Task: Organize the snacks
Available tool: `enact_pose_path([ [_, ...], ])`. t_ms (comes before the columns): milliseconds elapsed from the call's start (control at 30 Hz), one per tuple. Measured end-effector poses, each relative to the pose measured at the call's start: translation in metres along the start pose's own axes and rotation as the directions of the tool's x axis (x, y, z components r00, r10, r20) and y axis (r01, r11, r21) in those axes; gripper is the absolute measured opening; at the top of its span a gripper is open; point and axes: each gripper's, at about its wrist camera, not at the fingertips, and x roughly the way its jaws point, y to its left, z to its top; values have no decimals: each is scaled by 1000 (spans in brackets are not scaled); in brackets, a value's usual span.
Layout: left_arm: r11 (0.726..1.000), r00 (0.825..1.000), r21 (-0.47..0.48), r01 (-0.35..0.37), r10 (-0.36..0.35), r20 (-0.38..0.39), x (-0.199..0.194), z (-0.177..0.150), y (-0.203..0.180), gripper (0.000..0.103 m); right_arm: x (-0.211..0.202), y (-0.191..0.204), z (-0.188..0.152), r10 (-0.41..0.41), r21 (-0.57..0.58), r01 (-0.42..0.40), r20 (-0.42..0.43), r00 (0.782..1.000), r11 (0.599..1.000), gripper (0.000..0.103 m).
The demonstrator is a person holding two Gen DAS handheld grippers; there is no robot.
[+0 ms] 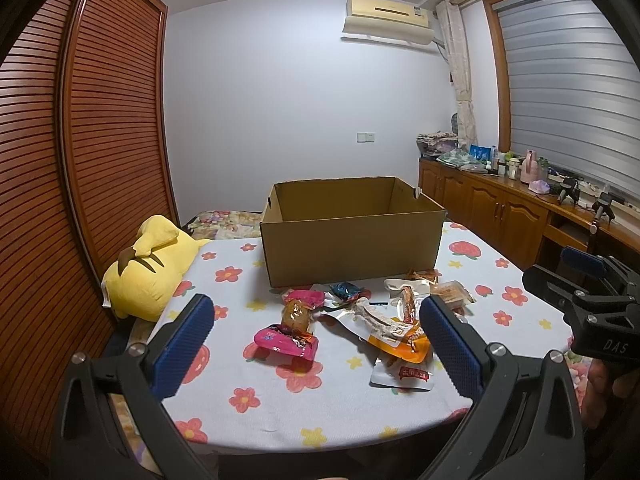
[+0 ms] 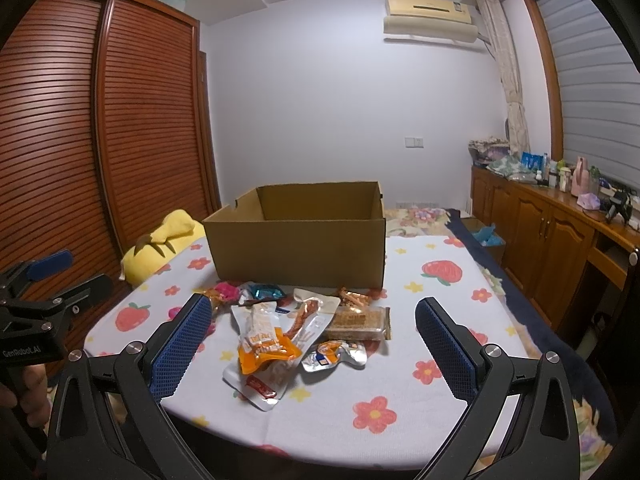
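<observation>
The left gripper (image 1: 316,334) is hanging over the near edge of the table (image 1: 360,420) with its two blue fingers (image 1: 188,340) spread wide, and it is holding nothing. Just ahead of it, between its fingers, the snacks (image 1: 352,320) are lying in a loose pile on the flowery cloth. A pink packet (image 1: 286,340) is sitting closest to its left finger, and an orange packet (image 1: 400,338) is lying just beside its right finger. Past the pile, farther from the gripper, a brown box (image 1: 352,236) is standing upright with its top open. A yellow plush toy (image 1: 148,268) is lying off to the left of the gripper, at the table's edge. The right gripper (image 2: 314,338) is also hanging wide open over the near edge and is gripping nothing. Ahead of it, between its fingers, the orange packet (image 2: 266,346) is lying on top of a white pouch (image 2: 260,380). A clear wrapped cake bar (image 2: 358,322) is sitting just past that, nearer its right finger, and a small silver packet (image 2: 336,354) is touching the pile in front. The box (image 2: 296,240) is standing behind the snacks from here too. A hand (image 2: 24,392) is holding the left gripper's handle at the far left.
</observation>
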Motion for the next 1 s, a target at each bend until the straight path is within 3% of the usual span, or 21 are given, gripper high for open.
enact_pose_path([
  [567,1000,1000,2,6,-6,-10,1,-1,-2,103,0,0,-1,2,2,-2,-2,1000,1000,103],
  [1000,998,993,-22,63,-65,-97,38,-24,13,103,23,10,-6,59,-26,-60,-54,997,998,103],
])
